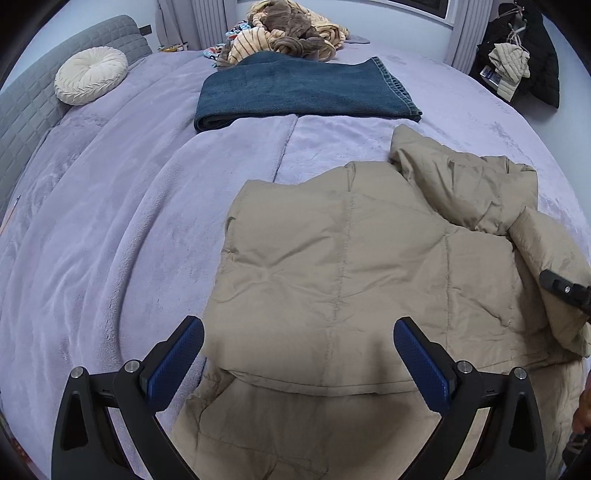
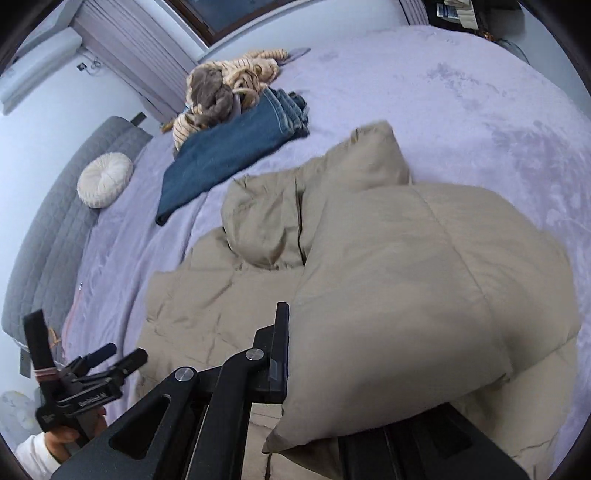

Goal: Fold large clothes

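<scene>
Right tongs [image 2: 286, 354] clamped on jacket [image 2: 406, 295], far finger hidden; left tongs [image 1: 299, 362] wide.

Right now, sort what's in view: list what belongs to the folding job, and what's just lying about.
Job:
tan puffer jacket
right gripper, shut on a jacket sleeve
left gripper, open over the jacket

Lying about:
folded jeans
round cushion
heap of striped clothes

- A round cream cushion [image 1: 91, 75] leaned on the grey headboard [image 1: 26, 107], upper left.
- Folded blue jeans [image 1: 299, 92] lay top centre.
- Striped blankets [image 1: 291, 31] were piled behind them.
</scene>
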The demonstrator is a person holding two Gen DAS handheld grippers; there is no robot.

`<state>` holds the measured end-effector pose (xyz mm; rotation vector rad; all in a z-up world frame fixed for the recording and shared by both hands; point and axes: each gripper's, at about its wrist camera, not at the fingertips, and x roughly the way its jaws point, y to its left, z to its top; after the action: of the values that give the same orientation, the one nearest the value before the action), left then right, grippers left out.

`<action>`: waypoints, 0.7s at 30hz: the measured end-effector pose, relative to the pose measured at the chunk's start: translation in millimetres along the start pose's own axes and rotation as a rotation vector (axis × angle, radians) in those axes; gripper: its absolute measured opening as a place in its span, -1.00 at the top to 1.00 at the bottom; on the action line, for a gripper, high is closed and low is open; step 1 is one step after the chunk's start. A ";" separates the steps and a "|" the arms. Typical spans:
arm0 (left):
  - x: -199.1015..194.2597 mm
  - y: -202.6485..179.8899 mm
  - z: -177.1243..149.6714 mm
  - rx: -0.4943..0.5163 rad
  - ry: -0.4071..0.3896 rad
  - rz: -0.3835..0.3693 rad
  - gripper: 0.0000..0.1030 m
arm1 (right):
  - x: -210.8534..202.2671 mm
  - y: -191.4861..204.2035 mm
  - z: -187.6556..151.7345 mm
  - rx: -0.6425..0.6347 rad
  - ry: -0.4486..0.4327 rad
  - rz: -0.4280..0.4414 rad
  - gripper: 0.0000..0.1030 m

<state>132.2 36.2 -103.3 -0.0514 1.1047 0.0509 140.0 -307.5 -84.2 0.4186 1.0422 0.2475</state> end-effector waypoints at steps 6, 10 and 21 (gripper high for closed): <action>11.8 -2.6 -1.0 -0.005 0.029 -0.042 -1.00 | 36.2 -9.8 -24.1 0.021 0.061 -0.102 0.75; 19.0 -20.2 3.5 0.021 0.044 -0.089 -1.00 | 36.7 -3.0 -26.1 0.023 0.085 -0.084 -0.43; 18.5 13.0 18.4 -0.054 0.037 -0.192 -1.00 | -39.5 -63.0 -18.6 0.365 -0.079 -0.011 -0.27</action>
<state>156.1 50.7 -111.8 -0.2070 1.1311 -0.0928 104.6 -375.2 -89.6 0.7461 1.0128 0.0283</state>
